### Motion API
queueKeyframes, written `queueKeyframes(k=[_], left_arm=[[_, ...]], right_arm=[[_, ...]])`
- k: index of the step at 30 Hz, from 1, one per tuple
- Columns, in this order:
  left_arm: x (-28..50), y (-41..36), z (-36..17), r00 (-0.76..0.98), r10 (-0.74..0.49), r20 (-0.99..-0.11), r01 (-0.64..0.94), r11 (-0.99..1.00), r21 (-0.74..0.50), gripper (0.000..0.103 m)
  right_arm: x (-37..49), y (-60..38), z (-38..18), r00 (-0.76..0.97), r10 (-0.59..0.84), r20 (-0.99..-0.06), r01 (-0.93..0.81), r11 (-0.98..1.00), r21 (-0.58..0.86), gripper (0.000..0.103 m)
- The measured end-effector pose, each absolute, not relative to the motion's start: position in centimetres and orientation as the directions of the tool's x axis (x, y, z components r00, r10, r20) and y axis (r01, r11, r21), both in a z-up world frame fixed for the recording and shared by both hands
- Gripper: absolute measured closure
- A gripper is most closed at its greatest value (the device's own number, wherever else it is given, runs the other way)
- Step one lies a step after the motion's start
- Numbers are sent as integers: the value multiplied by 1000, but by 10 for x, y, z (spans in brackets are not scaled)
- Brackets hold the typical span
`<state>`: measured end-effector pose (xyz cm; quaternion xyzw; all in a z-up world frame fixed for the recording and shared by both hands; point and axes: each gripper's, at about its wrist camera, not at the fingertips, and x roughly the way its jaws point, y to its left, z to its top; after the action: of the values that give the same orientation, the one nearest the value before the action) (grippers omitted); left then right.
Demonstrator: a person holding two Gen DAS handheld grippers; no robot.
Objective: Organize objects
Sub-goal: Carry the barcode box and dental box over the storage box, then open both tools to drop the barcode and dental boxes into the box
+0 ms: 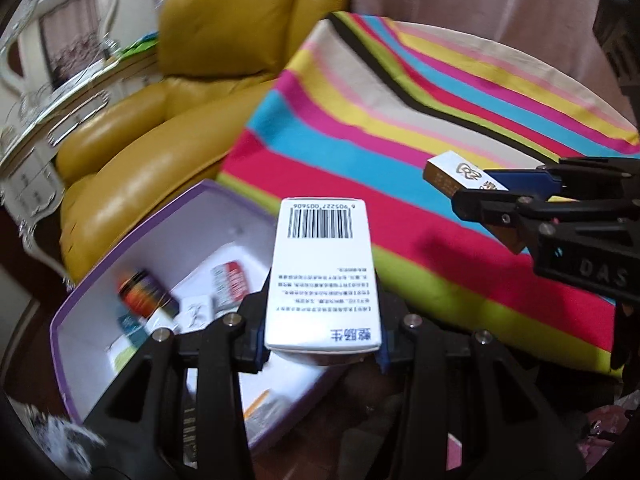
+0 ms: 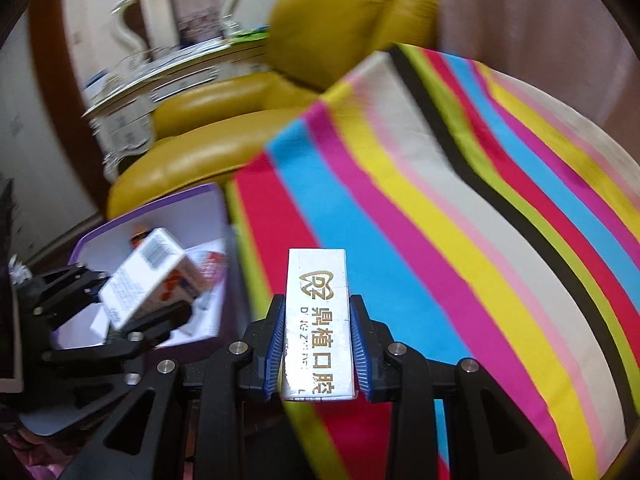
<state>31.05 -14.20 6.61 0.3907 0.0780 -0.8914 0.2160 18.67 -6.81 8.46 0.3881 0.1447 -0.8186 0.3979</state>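
Note:
My left gripper (image 1: 322,332) is shut on a white medicine box (image 1: 322,272) with a barcode and blue print, held over the near corner of a purple-rimmed storage box (image 1: 132,236). The right wrist view shows the same pair at its left: left gripper (image 2: 132,312), medicine box (image 2: 152,276), storage box (image 2: 160,206). My right gripper (image 2: 318,348) is shut on a narrow silver box (image 2: 318,320) with gold lettering, above the striped cloth (image 2: 440,240). That gripper (image 1: 492,188) and silver box (image 1: 452,168) appear at the right of the left wrist view.
Several small packs and a bottle (image 1: 144,292) lie inside the storage box. A mustard leather armchair (image 1: 160,132) stands behind it, beside the striped cloth (image 1: 400,120). An ornate white dresser with a mirror (image 1: 60,40) fills the far left.

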Motion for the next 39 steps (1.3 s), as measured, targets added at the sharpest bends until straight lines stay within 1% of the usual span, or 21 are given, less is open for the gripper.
queueKeyframes(k=[7, 13, 23, 27, 29, 31, 32, 33, 34, 35, 36, 37, 38, 39], left_arm=[[357, -185, 59, -555, -367, -746, 561, -828, -10, 59], [397, -220, 51, -505, -409, -760, 661, -750, -36, 59], [422, -245, 41, -482, -413, -773, 718, -692, -78, 59], [425, -246, 45, -497, -419, -760, 723, -684, -95, 59], [431, -246, 53, -536, -411, -737, 717, -682, -141, 59], [436, -245, 62, -568, -414, -711, 707, -687, -165, 44], [439, -244, 68, -574, -430, -697, 708, -688, -159, 26], [443, -243, 75, -576, -457, -677, 712, -688, -142, 15], [446, -241, 83, -572, -499, -651, 720, -685, -108, 12], [449, -239, 91, -561, -541, -626, 731, -679, -68, 9], [453, -237, 99, -537, -593, -600, 749, -662, -16, 6], [455, -235, 105, -502, -639, -582, 770, -637, 35, 4], [456, -232, 111, -431, -708, -559, 806, -581, 113, 0], [457, -230, 114, -360, -762, -538, 836, -520, 177, 0]], right_arm=[[222, -131, 88, -303, -572, -763, 858, -512, 43, 71], [250, -176, 79, -231, -576, -784, 910, -413, 35, 71], [281, -217, 65, -177, -562, -808, 949, -315, 12, 71], [286, -222, 65, -170, -565, -808, 953, -304, 12, 71], [285, -223, 67, -166, -575, -801, 952, -306, 23, 71], [282, -221, 72, -159, -596, -787, 948, -315, 47, 70], [280, -219, 76, -157, -612, -775, 944, -323, 64, 70], [279, -218, 79, -154, -620, -769, 942, -328, 76, 65], [276, -218, 82, -154, -625, -765, 938, -336, 86, 60], [273, -216, 85, -163, -627, -762, 932, -352, 91, 48], [270, -215, 89, -175, -629, -757, 925, -368, 92, 39], [268, -214, 92, -183, -633, -752, 921, -378, 94, 35], [267, -213, 95, -189, -636, -748, 918, -385, 95, 30], [266, -213, 98, -197, -632, -749, 916, -391, 90, 26]])
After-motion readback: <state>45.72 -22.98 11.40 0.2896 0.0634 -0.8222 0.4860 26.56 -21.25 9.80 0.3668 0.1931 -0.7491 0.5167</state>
